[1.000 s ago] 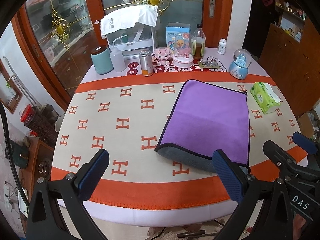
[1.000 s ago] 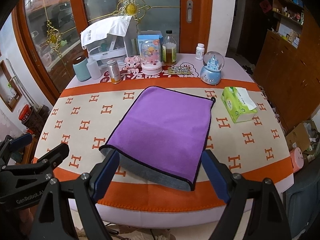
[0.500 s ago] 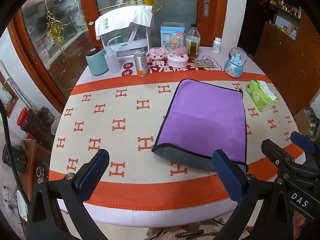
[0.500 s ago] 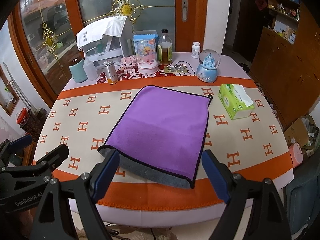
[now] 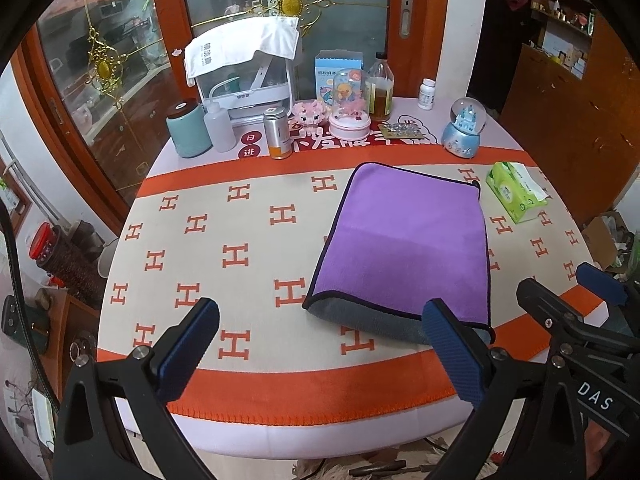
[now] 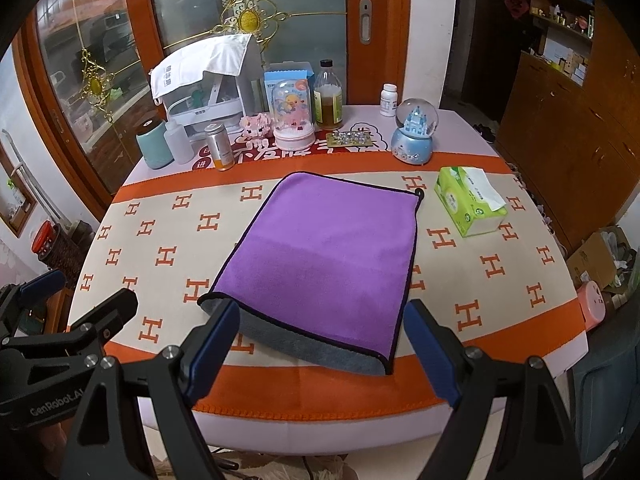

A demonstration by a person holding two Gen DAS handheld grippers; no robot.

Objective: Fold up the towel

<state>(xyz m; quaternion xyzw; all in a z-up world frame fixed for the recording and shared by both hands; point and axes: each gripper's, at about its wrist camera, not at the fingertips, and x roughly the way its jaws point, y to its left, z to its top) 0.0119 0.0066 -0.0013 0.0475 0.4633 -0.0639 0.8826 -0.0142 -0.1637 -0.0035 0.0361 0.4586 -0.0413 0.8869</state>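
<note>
Nearest the lens in the left wrist view, the left gripper (image 5: 320, 344) has its blue-padded fingers (image 5: 188, 344) spread wide w/ nothing between them, hovering over the near orange border of the desk (image 5: 240, 384). In the right wrist view the right gripper (image 6: 322, 348) is likewise wide open and empty; its left pad sits just in front of the towel's near-left corner, its right pad just off the near-right corner.

The purple towel (image 6: 332, 256) lies flat on the desk just beyond the fingers, already doubled over once: a grey underside layer (image 6: 304, 344) peeks out along the near edge, black piping around the rim. It sits ahead of the right gripper's fingers and off to the right of the left gripper's.

Judgement: the step in hand is prob. the approach for the next fold. To do it well, each gripper should drop onto one near corner, pinch both layers together (purple + grey) so the lower layer isn't left behind, lift low and carry evenly toward the far edge, keeping corners aligned.

Beyond the towel, right of the fingers, a green tissue pack (image 6: 470, 204) lies near the far corner; keep the swing clear of it. Farthest back stand a snow globe (image 6: 414, 134), bottles and a silver can (image 6: 219, 146).
</note>
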